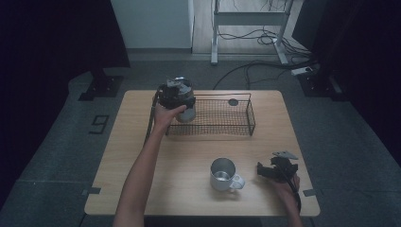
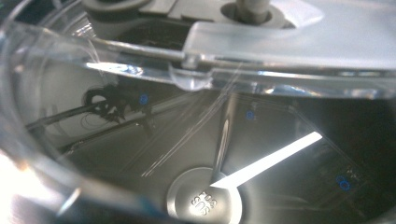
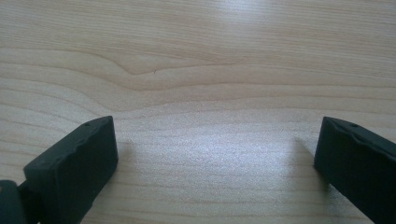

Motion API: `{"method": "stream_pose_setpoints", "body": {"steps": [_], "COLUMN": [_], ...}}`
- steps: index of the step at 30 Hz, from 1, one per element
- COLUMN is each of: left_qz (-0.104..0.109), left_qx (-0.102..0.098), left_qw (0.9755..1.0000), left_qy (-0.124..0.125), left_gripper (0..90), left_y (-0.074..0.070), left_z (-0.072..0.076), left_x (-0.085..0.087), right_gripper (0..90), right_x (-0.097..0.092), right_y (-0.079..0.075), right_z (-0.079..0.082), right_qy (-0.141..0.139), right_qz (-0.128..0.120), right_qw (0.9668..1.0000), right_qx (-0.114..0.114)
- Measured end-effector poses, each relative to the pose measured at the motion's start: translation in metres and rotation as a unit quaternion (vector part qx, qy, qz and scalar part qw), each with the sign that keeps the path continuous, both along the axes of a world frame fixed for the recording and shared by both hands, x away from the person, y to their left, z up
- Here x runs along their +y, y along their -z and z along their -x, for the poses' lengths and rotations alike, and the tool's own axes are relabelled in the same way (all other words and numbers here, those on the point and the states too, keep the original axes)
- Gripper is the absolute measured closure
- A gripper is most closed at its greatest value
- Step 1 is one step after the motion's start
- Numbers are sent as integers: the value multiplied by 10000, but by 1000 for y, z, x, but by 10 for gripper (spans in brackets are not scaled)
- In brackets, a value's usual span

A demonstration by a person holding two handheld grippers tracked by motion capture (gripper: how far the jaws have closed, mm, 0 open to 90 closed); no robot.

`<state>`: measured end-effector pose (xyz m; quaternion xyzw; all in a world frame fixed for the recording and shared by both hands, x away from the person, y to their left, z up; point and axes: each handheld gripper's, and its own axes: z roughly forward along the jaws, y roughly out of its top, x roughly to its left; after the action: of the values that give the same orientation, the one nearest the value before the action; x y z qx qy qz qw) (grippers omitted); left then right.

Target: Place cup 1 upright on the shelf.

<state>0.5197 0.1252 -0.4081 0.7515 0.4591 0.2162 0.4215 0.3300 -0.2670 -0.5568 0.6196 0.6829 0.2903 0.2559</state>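
My left gripper (image 1: 176, 94) is held up at the left end of a black wire basket (image 1: 222, 124), shut on a steel container (image 1: 188, 112) with a clear lid. The left gripper view looks straight into that container (image 2: 205, 200), its stamped steel bottom below and the clear lid (image 2: 280, 42) across the top; the jaws are hidden. A steel mug (image 1: 222, 174) stands near the front of the wooden table (image 1: 198, 146), handle to the right. Just right of it my right gripper (image 1: 261, 171) rests low, open, with bare wood between its fingers (image 3: 74, 163).
A small dark round thing (image 1: 233, 101) lies in the basket near its far side. The person's left forearm (image 1: 142, 175) crosses the table's left half. Beyond the table are a dark floor, cables and a metal desk frame (image 1: 248, 19).
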Motion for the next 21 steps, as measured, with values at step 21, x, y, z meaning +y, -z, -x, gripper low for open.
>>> {"method": "stream_pose_setpoints", "body": {"steps": [21], "left_qz": [-90], "left_qx": [166], "left_qw": [9998], "left_qy": [-100], "left_gripper": [41], "left_y": [29], "left_z": [-10], "left_x": [-5], "right_gripper": [0], "right_x": [0], "right_y": [0], "right_z": [0], "right_qy": [-1], "right_qz": [-1], "right_qw": [10000], "right_qx": [-1]}}
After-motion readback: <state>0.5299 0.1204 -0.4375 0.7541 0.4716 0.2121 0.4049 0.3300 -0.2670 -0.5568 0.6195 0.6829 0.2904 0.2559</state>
